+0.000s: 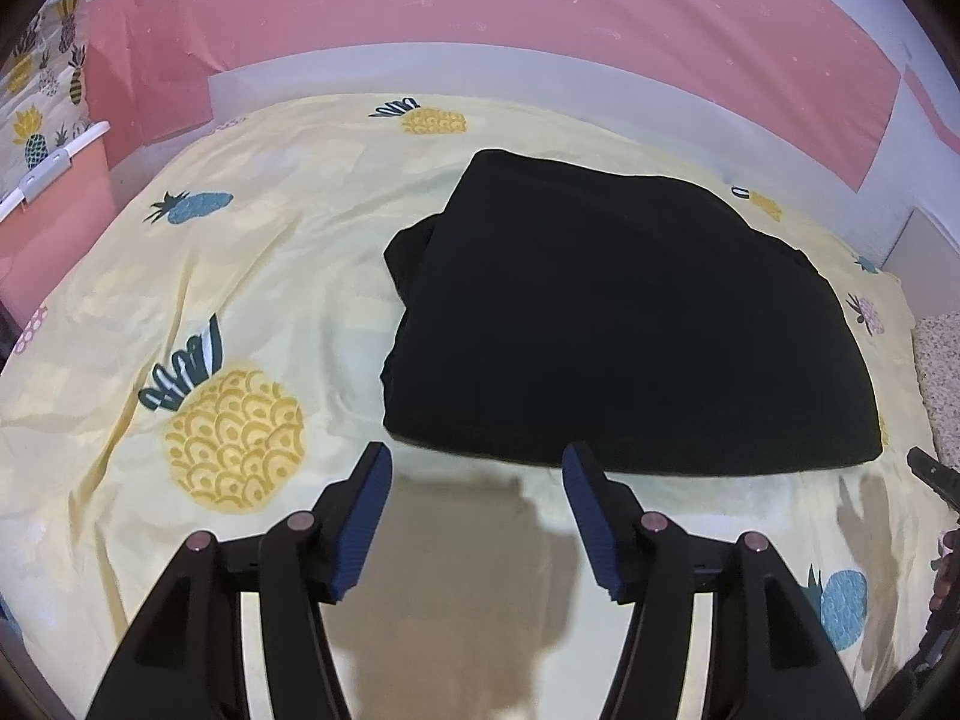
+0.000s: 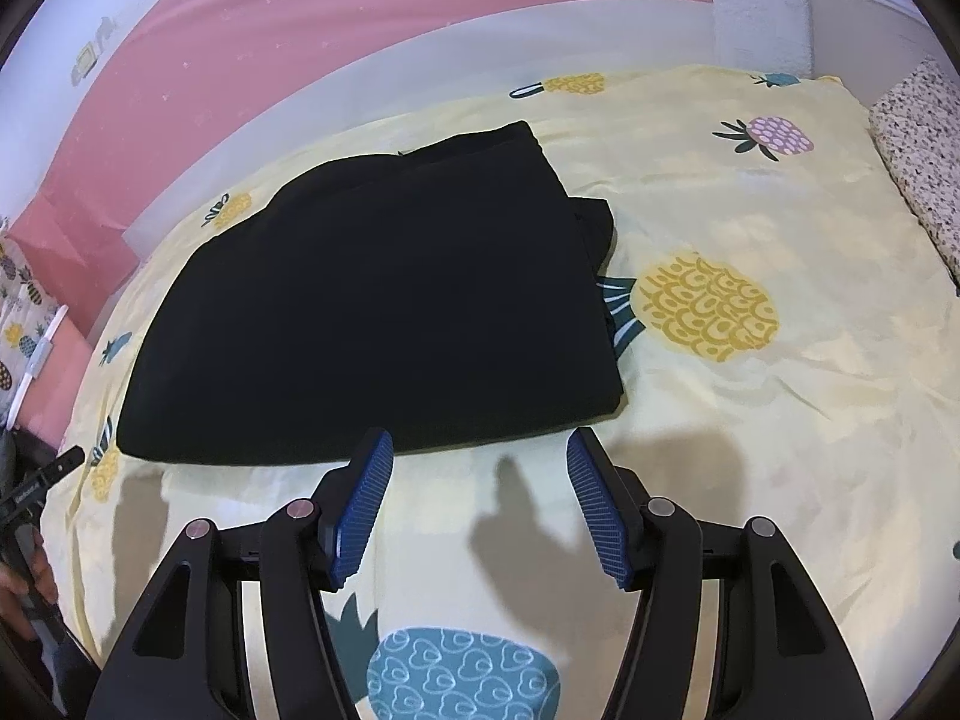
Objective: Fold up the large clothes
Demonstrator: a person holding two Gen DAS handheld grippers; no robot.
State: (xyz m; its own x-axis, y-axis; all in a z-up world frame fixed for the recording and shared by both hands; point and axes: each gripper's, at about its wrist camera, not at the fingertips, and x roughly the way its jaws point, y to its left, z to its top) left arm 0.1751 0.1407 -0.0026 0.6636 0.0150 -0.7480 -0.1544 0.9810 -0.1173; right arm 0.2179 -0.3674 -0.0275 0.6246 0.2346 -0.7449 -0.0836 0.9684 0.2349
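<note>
A black garment [image 1: 624,324] lies folded into a thick rectangle on the yellow pineapple-print bed sheet [image 1: 270,276]. My left gripper [image 1: 477,462] hovers open just short of its near edge, with nothing between the blue pads. In the right wrist view the same black garment [image 2: 372,312] fills the middle left. My right gripper [image 2: 480,447] is open at its near right corner, holding nothing. The tip of the right gripper [image 1: 933,474] shows at the left view's right edge. The tip of the left gripper [image 2: 57,468] shows at the right view's left edge.
A pink and white wall [image 1: 480,12] runs behind the bed. A speckled cushion [image 2: 918,162] lies along the bed's right side. A pineapple-print pillow [image 1: 42,72] and a white rail [image 1: 54,165] sit at the far left. A person's hand [image 2: 30,588] shows at the lower left.
</note>
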